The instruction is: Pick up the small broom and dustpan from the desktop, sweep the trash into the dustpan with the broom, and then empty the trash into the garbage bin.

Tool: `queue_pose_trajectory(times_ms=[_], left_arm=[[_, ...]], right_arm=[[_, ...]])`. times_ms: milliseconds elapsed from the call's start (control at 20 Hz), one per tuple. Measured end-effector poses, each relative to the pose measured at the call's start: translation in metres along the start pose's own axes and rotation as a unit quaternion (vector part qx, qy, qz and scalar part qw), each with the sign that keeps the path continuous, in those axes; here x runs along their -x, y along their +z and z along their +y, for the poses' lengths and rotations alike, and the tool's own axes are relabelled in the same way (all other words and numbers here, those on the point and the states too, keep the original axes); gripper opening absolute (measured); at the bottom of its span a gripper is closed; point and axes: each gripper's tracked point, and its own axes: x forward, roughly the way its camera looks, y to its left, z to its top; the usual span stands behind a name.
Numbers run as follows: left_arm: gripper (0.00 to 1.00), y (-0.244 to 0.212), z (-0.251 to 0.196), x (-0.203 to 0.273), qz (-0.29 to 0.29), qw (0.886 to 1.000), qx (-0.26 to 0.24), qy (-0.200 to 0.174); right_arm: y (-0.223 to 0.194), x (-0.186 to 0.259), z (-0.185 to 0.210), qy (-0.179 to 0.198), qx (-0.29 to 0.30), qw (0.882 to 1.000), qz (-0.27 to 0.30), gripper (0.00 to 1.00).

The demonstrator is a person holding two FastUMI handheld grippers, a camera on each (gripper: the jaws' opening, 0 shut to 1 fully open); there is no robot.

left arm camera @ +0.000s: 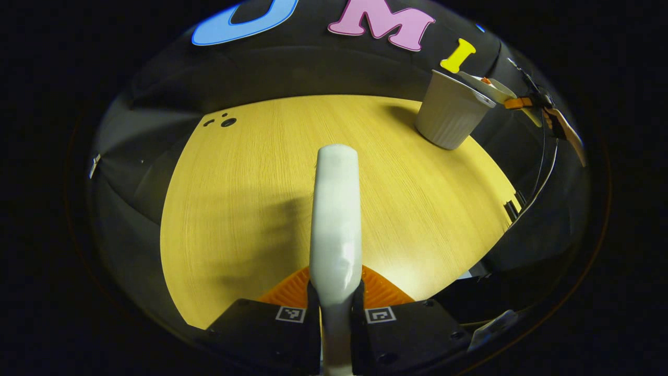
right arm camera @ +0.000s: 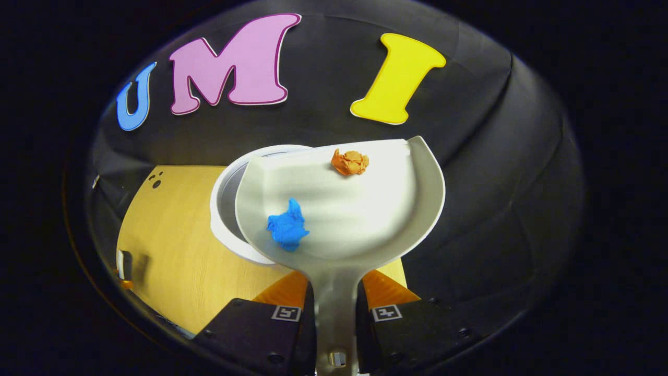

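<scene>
- We see two trash wads, one blue [right arm camera: 287,230], one orange [right arm camera: 350,162], lying in one dustpan [right arm camera: 365,219] above one garbage bin [right arm camera: 224,209] near the desktop's [right arm camera: 167,250] far edge.
- Right gripper [right arm camera: 336,308] clamps the dustpan's handle.
- Left gripper [left arm camera: 335,308] clamps one broom handle [left arm camera: 336,209].

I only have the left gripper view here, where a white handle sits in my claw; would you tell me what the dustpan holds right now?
Observer: In the right gripper view, the dustpan carries a blue wad and an orange wad.
Operator: Thank you. Is the pan above the bin?
Observer: Yes, it hangs over the white garbage bin, covering most of the opening.
Operator: Is the right claw gripping firmly?
Observer: The right claw is closed on the dustpan's handle, both fingers pressing it.
</scene>
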Motion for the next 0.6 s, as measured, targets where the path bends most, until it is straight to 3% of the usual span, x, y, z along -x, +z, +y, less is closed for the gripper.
queue_pose_trajectory(times_ms=[100,250,400,450,600], left_arm=[[0.26,0.003,0.000,0.000,0.000,1.000,-0.005,0.002],[0.26,0.006,0.004,-0.001,-0.002,1.000,-0.004,0.008],[0.26,0.005,0.005,-0.003,-0.002,1.000,0.005,0.010],[0.27,0.005,0.007,-0.003,-0.002,1.000,0.009,0.011],[0.27,0.006,0.010,-0.007,-0.004,1.000,0.019,0.013]], right_arm=[[0.003,-0.012,-0.003,-0.015,0.027,1.000,-0.001,0.31],[0.011,-0.024,-0.004,-0.044,0.088,0.995,-0.009,0.35],[0.015,-0.019,-0.009,-0.079,0.177,0.981,-0.024,0.34],[0.015,-0.020,-0.010,-0.082,0.199,0.976,-0.024,0.39],[0.019,-0.024,-0.014,-0.109,0.269,0.957,-0.025,0.34]])
